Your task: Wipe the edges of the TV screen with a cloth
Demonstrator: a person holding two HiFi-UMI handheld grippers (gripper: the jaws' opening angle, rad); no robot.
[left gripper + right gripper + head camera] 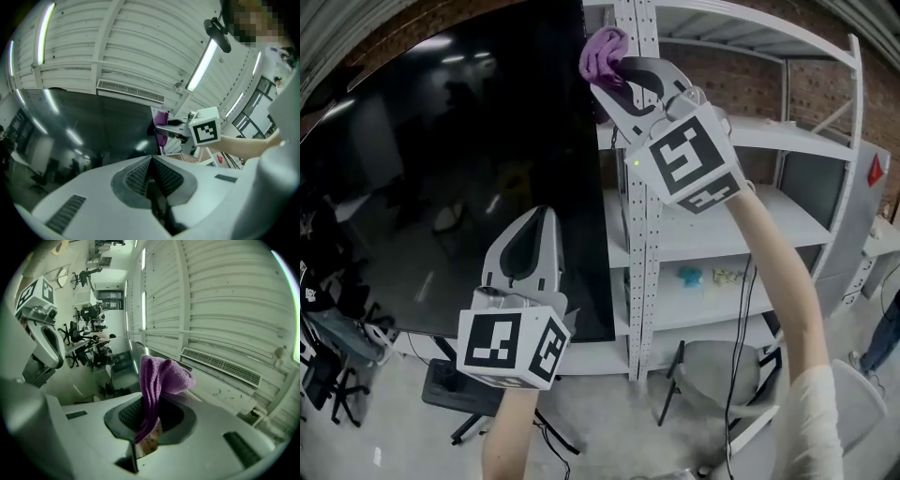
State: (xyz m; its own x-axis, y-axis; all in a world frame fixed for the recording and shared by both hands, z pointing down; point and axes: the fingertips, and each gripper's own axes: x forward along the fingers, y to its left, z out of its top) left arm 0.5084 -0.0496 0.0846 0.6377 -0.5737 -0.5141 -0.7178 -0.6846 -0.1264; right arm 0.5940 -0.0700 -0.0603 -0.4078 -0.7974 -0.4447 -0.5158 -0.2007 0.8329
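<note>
Our right gripper [612, 73] has its jaws clamped on one purple cloth [600, 52] at the top right corner of the one TV screen [459, 159], just beside a white shelf rack [750, 136]. The jaws of our left gripper [536, 220] are together, empty. Only the right gripper view shows the cloth's tan tag [149, 439].

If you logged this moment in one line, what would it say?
right gripper: shut on purple cloth | cloth: at upper right corner of TV screen | left gripper: shut, empty
</note>
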